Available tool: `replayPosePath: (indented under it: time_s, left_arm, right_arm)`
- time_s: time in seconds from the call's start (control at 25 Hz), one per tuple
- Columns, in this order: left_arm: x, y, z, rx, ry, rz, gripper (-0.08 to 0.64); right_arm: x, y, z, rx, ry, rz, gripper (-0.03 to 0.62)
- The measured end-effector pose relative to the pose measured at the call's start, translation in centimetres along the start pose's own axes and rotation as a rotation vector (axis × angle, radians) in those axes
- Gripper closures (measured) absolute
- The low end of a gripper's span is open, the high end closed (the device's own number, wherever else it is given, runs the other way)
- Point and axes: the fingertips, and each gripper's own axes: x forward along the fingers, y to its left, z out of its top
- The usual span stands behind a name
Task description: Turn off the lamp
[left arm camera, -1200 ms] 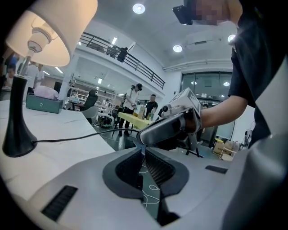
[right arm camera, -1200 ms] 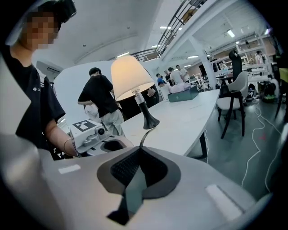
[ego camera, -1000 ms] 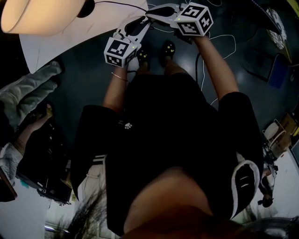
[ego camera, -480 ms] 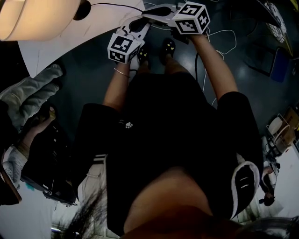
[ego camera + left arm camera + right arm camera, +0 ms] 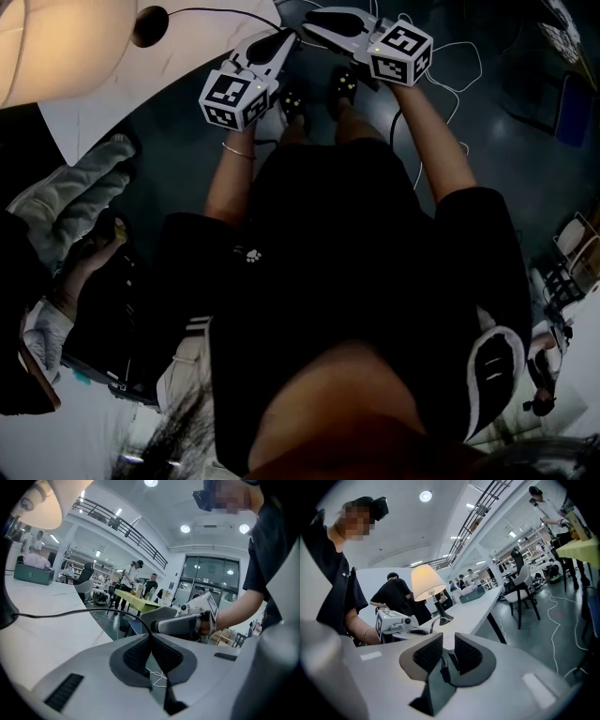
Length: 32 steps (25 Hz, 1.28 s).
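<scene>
The lamp's shade point(image 5: 52, 42) glows at the top left of the head view, and its dark base point(image 5: 150, 24) stands on the white table point(image 5: 187, 66). It is also lit in the right gripper view, where the lamp point(image 5: 426, 582) stands far along the table. A black cord point(image 5: 70, 613) runs from the base into my left gripper point(image 5: 151, 641), which is shut on it. My right gripper point(image 5: 448, 651) sits close beside it, pads nearly together, with a small black cord switch point(image 5: 444, 668) held between them. In the head view the left gripper point(image 5: 284, 40) and the right gripper point(image 5: 315, 17) nearly touch at the table's edge.
A dark floor with loose white cables point(image 5: 450, 66) lies below my arms. Someone in black point(image 5: 396, 597) stands behind the table. A grey sleeve point(image 5: 70, 192) and dark gear point(image 5: 94, 328) crowd my left side. Chairs point(image 5: 522, 590) stand along the table's far side.
The head view has shifted a little, with the lamp sliding left. Both grippers stay close together at the table's edge. The lamp stays lit throughout.
</scene>
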Motion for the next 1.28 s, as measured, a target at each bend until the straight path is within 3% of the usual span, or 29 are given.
replayPosePath:
  time_s: [0.16,0.48,0.92,1.28]
  left_arm:
    - [-0.5,-0.2,0.6,-0.027,-0.013,-0.019,0.543]
    - [-1.3,-0.7,1.4,-0.075,-0.038,-0.031,0.543]
    - [-2.4,-0.6,1.9,-0.14,-0.071,-0.048,0.543]
    - [-2.8,-0.6,1.9,-0.143,-0.062,-0.063,0.543]
  right_arm:
    - [-0.7,-0.1,-2.9,0.018,0.003,-0.048,0.545]
    - [1.0,1.7,-7.9,0.045,0.036,-0.054,0.544]
    - [3.8,2.7,-8.8,0.027,0.048,-0.042,0.523]
    - [4.4,3.1,-8.6,0.07,0.013,-0.029,0.518]
